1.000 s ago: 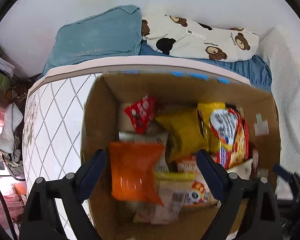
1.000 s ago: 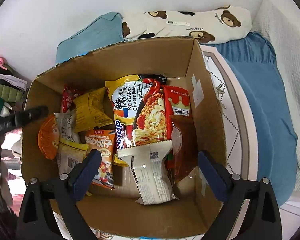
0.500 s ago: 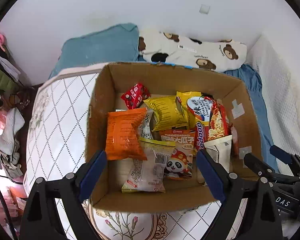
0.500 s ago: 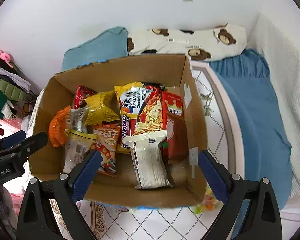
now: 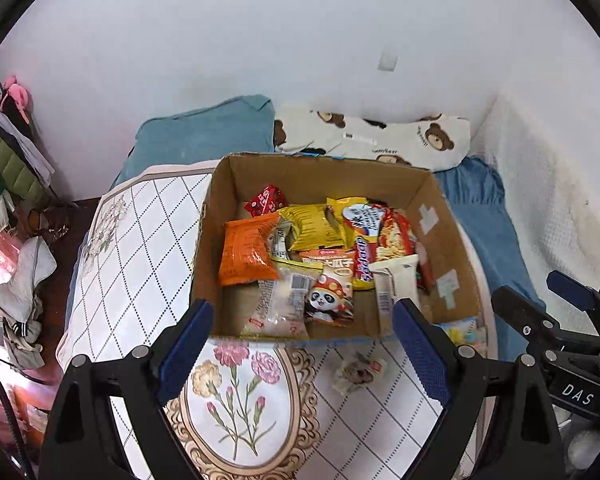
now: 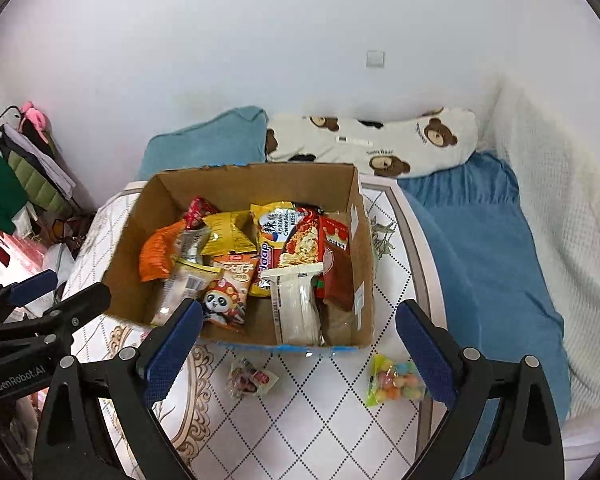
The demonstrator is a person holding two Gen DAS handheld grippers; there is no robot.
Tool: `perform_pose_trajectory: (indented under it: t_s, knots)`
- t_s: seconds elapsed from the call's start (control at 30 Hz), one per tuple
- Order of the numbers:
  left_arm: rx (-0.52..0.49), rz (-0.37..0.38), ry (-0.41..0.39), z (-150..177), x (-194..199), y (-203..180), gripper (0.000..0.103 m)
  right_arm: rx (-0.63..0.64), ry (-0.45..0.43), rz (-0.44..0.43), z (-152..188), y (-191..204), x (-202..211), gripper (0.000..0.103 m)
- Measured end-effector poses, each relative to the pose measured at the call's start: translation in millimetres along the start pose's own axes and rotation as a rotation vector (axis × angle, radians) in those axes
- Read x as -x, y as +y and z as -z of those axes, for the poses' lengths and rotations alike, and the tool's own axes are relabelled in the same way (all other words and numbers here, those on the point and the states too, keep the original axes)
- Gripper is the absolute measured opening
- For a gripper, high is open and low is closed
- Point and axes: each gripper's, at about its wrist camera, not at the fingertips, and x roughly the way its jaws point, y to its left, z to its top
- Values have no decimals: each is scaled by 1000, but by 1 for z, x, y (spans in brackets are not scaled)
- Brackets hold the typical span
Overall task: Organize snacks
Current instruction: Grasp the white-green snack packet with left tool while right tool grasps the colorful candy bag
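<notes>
Beside the box, only right wrist shows candy bag.

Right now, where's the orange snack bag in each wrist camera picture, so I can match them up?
Left wrist: the orange snack bag lies left of centre, inside the cardboard box against its left wall.
Right wrist: the same bag sits further left in the picture, still by the box's left wall.
Shared landmark: the panda packet near the box's front edge.
</notes>
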Motion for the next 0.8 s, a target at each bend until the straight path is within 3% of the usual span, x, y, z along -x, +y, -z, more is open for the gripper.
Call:
perform_pose_trajectory:
  t_s: [0.43,0.63,0.8]
  knots:
    - [3,-24,-132,26,71,-3,92,17,-143,1,31,8,82,99]
    - [7,-31,-144,41,83,-5,92,16,-173,-7,42,8,99,99]
    - [15,-39,-118,48,74,-7,91,-2,-144,-25,50,4,93,99]
